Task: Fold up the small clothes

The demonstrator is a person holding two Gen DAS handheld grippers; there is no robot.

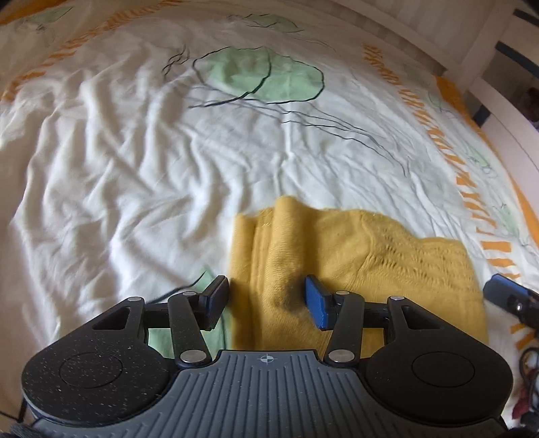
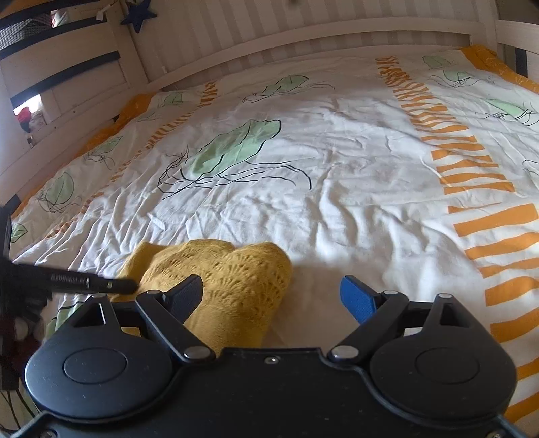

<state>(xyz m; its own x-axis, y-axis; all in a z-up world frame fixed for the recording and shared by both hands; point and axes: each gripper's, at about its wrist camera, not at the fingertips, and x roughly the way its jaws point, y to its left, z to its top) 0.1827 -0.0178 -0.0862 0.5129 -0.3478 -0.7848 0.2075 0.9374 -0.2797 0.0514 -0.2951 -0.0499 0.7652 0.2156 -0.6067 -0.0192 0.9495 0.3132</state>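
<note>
A mustard-yellow knitted garment (image 1: 353, 269) is seen lying folded on the bed's duvet cover (image 1: 134, 168), close to the near edge. Beyond it a wide stretch of rumpled white cover, printed with green jellyfish and orange stripes, is left free up to the white wooden bed frame (image 2: 303, 30). A striped wall is seen behind the frame, and a dark blue star (image 2: 139, 15) hangs at the upper left of the right wrist view. The left hand-held gripper (image 1: 266, 301) is held over the garment's left part, its jaws apart and nothing pinched. The right hand-held gripper (image 2: 273, 296) stands wide open, the garment's right edge lying between its fingers without being pressed. Dark cables (image 1: 529, 364) are seen at the bedside.
</note>
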